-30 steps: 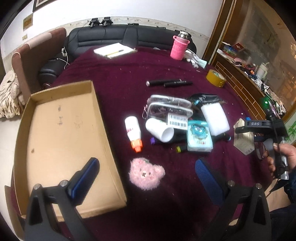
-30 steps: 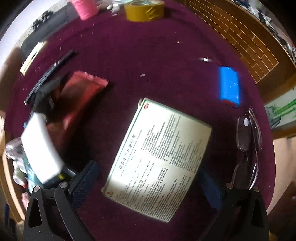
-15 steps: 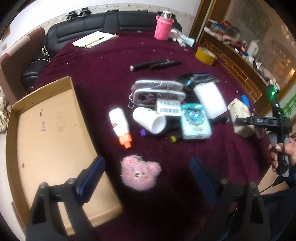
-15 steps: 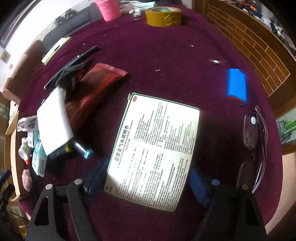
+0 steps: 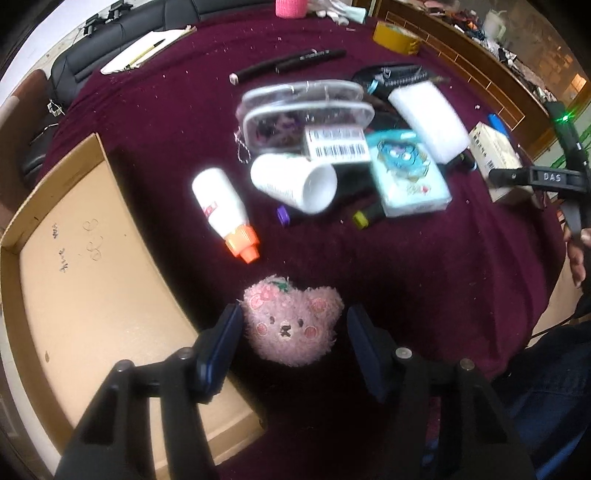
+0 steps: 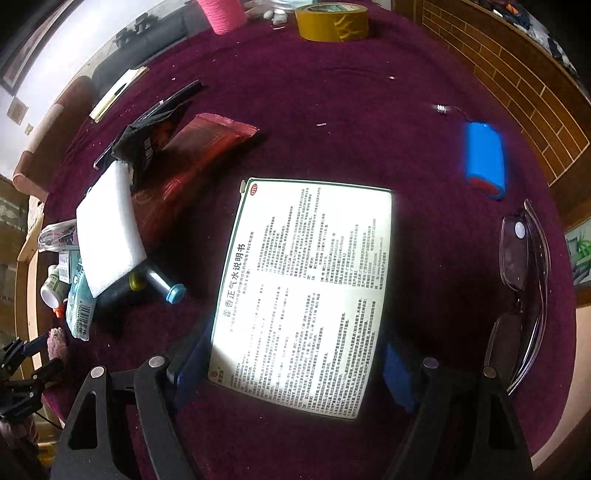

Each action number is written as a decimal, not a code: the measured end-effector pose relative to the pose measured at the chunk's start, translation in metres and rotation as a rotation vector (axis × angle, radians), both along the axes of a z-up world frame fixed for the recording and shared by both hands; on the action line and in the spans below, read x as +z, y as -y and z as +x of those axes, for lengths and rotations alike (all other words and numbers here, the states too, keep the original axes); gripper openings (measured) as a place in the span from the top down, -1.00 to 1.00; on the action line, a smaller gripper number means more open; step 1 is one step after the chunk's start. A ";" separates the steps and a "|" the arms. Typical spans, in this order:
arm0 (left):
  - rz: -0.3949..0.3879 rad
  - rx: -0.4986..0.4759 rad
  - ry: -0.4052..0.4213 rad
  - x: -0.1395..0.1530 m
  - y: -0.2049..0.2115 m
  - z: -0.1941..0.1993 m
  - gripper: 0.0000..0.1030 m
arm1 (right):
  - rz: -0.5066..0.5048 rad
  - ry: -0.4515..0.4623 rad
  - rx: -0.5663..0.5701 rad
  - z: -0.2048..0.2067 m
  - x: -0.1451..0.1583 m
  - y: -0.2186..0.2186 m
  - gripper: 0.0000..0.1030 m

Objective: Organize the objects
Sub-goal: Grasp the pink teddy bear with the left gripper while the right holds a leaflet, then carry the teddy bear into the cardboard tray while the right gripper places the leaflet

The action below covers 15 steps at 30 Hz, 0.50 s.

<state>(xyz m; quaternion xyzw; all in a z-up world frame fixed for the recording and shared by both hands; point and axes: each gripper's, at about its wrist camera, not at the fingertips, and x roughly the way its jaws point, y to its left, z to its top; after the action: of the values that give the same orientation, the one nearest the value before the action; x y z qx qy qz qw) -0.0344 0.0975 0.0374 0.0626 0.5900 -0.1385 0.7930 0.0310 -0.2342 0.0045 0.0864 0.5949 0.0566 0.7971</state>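
Maroon tablecloth [image 5: 369, 266], left tongs [image 5: 293, 332] now straddling pink bear [image 5: 291, 321]

Black left claw [image 5: 291, 328] and right claw [image 6: 291, 363], blue pads, silver screws.

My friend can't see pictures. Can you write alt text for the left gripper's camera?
The open left gripper straddles a pink teddy bear face on a maroon tablecloth. A cardboard box sits left; a glue bottle and clutter lie beyond.

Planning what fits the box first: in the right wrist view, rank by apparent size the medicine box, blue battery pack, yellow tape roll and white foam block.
1. medicine box, though nearest the camera
2. white foam block
3. yellow tape roll and blue battery pack look alike; the tape lies farther away, so unranked.
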 end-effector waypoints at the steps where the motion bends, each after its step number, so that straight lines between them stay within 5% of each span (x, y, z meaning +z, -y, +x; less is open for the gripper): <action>1: -0.004 0.002 -0.002 -0.003 0.001 0.000 -0.14 | -0.001 0.002 0.002 0.000 0.000 0.000 -0.63; 6: 0.041 0.034 0.011 -0.015 0.010 0.002 -0.01 | 0.006 0.010 0.004 0.002 0.004 -0.003 -0.63; 7: 0.032 0.049 0.012 -0.015 0.009 0.003 0.13 | 0.009 0.012 0.003 0.002 0.006 -0.002 -0.63; 15: -0.113 0.158 0.023 -0.006 -0.010 0.001 0.16 | 0.055 0.051 -0.020 -0.006 0.026 0.011 -0.62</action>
<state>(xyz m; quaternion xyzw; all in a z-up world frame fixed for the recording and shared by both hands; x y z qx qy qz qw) -0.0333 0.1076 0.0310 -0.0274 0.5750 -0.1080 0.8105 0.0250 -0.2450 0.0307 0.1130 0.5715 0.0671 0.8100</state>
